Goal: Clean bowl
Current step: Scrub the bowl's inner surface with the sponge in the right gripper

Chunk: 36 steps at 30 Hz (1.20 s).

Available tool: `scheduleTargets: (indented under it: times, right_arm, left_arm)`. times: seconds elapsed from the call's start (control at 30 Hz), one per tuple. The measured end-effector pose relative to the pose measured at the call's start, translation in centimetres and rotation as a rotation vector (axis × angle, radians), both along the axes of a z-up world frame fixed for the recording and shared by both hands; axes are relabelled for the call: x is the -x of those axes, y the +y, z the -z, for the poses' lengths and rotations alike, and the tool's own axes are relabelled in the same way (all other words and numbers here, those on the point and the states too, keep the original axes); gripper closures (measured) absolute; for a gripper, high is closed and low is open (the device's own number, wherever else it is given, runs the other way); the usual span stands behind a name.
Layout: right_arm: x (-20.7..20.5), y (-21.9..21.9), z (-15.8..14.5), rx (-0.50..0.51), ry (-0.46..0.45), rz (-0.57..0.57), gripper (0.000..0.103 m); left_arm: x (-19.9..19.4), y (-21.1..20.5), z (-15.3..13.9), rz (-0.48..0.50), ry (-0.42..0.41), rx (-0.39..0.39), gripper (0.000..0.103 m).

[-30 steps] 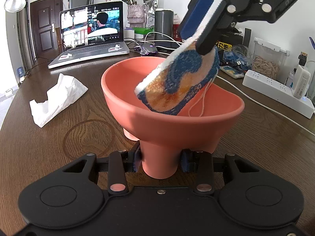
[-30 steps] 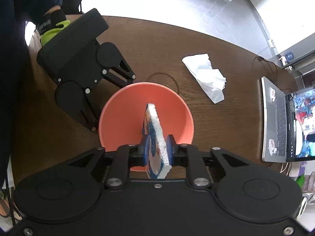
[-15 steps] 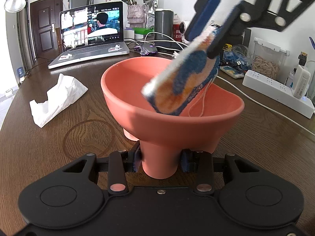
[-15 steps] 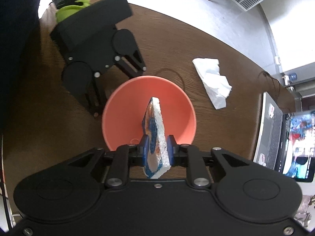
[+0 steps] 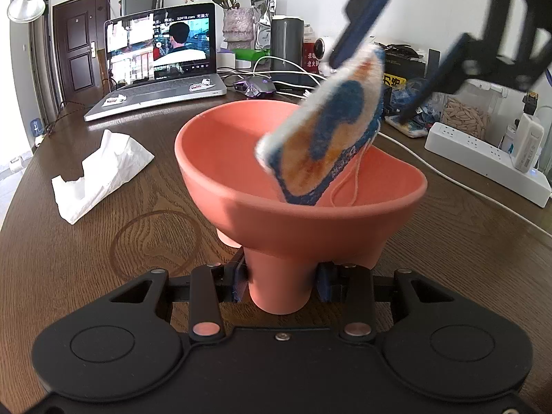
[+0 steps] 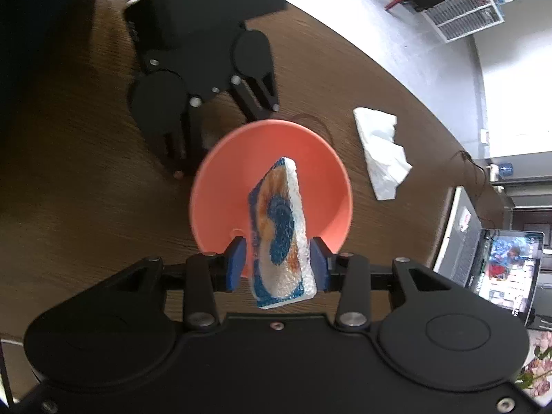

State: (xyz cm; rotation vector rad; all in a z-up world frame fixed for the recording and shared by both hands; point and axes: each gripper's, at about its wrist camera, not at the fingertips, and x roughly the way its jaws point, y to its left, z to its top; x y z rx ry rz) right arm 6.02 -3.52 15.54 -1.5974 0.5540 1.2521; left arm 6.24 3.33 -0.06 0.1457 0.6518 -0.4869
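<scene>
Your left gripper (image 5: 281,284) sits low at table level, jaws closed on the foot of the bowl (image 5: 300,207), one blue pad on each side. Your right gripper (image 6: 276,264) is up above, pointing steeply down. Its jaws stand spread, with a gap on both sides of the sponge (image 6: 279,238) between the pads. From the left wrist view, its fingers (image 5: 365,20) look motion-blurred.

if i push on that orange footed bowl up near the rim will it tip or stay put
Probably tippy alone: the orange footed plastic bowl flares wide above narrow legs. Here the left gripper clamps one leg, so it likely holds. It looks stiff and light, so it may slide on the smooth wooden table.
</scene>
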Motion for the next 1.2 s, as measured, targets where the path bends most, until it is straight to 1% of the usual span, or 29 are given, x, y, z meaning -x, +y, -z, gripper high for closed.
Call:
scheduleTargets:
  times: [0.07, 0.13, 0.27, 0.3, 0.33, 0.37, 0.43, 0.53, 0.63, 0.77, 0.87, 0.93, 1.0, 1.13, 1.2]
  right_arm:
    - [0.4, -0.1, 0.1, 0.008, -0.009, -0.010, 0.058]
    - [0.3, 0.0, 0.9, 0.023, -0.042, -0.015, 0.058]
    - [-0.1, 0.1, 2.6, 0.032, -0.048, -0.009, 0.058]
    - [-0.1, 0.2, 2.9, 0.022, -0.057, -0.019, 0.065]
    - [-0.1, 0.3, 3.2, 0.017, -0.058, -0.025, 0.075]
    - [-0.2, 0.5, 3.4, 0.015, -0.063, -0.031, 0.080]
    - [-0.3, 0.7, 3.7, 0.012, -0.073, -0.042, 0.081]
    - [-0.7, 1.3, 2.8, -0.018, -0.077, -0.029, 0.092]
    - [-1.3, 2.1, 1.5, -0.044, -0.067, -0.006, 0.092]
    - [-2.2, 2.4, 1.6, -0.021, -0.078, -0.014, 0.092]
    - [-2.6, 2.5, 2.3, 0.014, -0.081, -0.043, 0.092]
    - [-2.6, 2.4, 2.3, 0.015, -0.048, -0.079, 0.092]
    - [-2.7, 2.5, 2.5, 0.034, -0.037, -0.098, 0.092]
    - [-3.4, 3.2, 2.2, 0.056, -0.015, -0.085, 0.092]
    - [-3.5, 3.5, 2.2, 0.072, -0.015, -0.098, 0.092]
  left_arm:
    - [0.0, 0.0, 0.0, 0.000, 0.000, 0.000, 0.064]
    - [0.0, 0.0, 0.0, 0.001, 0.000, 0.001, 0.064]
    - [0.0, 0.1, 0.0, 0.001, -0.001, 0.001, 0.064]
    - [0.0, 0.1, 0.0, 0.001, -0.001, 0.001, 0.064]
    - [0.0, 0.1, 0.0, 0.001, -0.001, 0.001, 0.064]
    - [0.0, 0.1, 0.0, 0.001, -0.001, 0.000, 0.064]
    - [-0.1, 0.1, 0.0, 0.001, -0.001, 0.001, 0.064]
    - [-0.1, 0.2, 0.0, 0.000, -0.001, 0.002, 0.064]
    - [-0.1, 0.2, 0.0, 0.000, -0.001, 0.003, 0.064]
    - [-0.1, 0.2, 0.0, 0.001, 0.000, 0.003, 0.064]
    - [-0.1, 0.2, 0.0, 0.001, -0.001, 0.002, 0.064]
    - [-0.1, 0.2, 0.0, 0.001, -0.002, 0.002, 0.064]
    - [-0.1, 0.2, 0.0, 0.001, -0.002, 0.002, 0.064]
    - [-0.1, 0.3, 0.0, 0.001, -0.001, 0.003, 0.064]
    - [-0.1, 0.3, 0.0, 0.001, -0.001, 0.003, 0.064]
